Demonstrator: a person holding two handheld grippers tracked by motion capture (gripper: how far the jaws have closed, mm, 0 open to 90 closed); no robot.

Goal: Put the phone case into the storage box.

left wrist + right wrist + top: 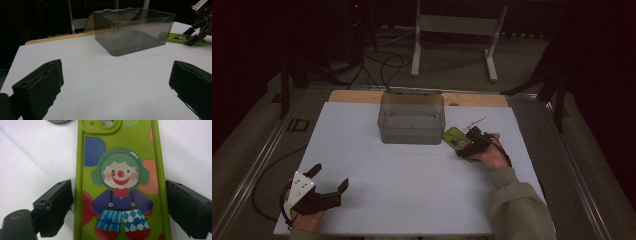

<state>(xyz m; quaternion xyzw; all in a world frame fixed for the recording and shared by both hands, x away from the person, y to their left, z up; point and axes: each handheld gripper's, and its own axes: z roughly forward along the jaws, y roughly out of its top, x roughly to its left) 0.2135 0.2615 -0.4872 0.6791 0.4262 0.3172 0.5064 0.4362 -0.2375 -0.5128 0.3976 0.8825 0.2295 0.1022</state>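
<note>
1. The right gripper [120, 202] has its jaws open astride the green phone case [120, 170], which lies flat beside the clear box [411, 118].
2. The left gripper [117, 85] rests open, well apart.
3. Closing off-centre could skid the case along the white table [412, 185].

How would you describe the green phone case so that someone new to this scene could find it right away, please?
Start at the smoky transparent box at the far middle of the white table. Just beside its right end lies a flat lime-green phone case, with the right gripper over it, one jaw at each long edge. A cartoon clown with green hair, red nose and bow tie marks it out from everything else.
</note>
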